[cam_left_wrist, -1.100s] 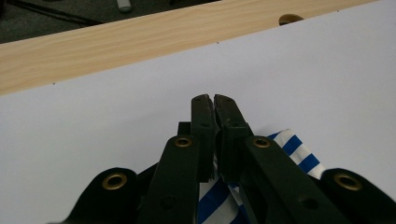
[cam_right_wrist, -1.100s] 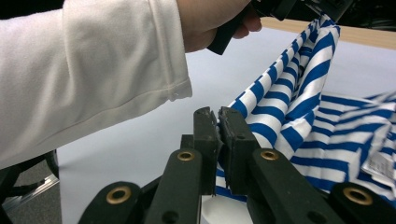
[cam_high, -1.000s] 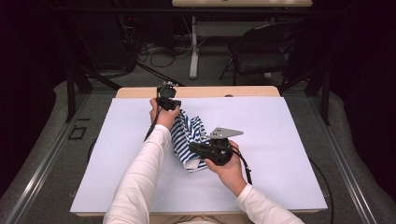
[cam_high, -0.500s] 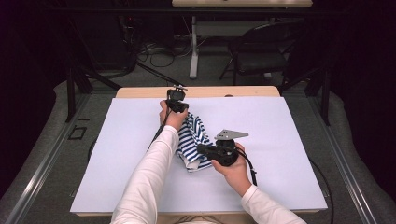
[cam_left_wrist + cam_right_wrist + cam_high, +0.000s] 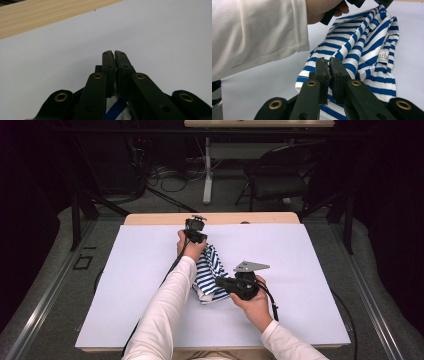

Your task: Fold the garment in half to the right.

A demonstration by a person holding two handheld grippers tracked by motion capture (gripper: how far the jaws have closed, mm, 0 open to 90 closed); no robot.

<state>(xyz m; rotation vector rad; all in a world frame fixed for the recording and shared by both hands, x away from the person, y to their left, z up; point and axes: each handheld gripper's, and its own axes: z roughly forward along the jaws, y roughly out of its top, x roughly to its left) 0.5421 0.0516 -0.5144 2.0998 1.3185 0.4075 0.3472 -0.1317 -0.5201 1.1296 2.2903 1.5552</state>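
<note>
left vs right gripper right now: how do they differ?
The left gripper is at the far end of the striped cloth, near the table's wooden edge; the right gripper is at the near end. A grey plate tops the right one, not the left. Both are shut on the cloth.

My left gripper [image 5: 196,231] sits at the far end of the cloth [image 5: 209,274], my right gripper [image 5: 235,285] at its near end, so the cloth runs between the two pairs of jaws. It lies on the mat [image 5: 310,270], which covers the tabletop [image 5: 150,218]; a bare strip of tabletop lies beyond the left jaws. In the left gripper view the cloth [image 5: 117,110] sits low between my jaws, with the mat [image 5: 162,32] ahead of them. In the right gripper view the cloth [image 5: 367,55] stretches ahead and right of my jaws, my left sleeve [image 5: 254,32] ahead and left of them. A chair [image 5: 280,177] stands on the floor behind the tabletop.
</note>
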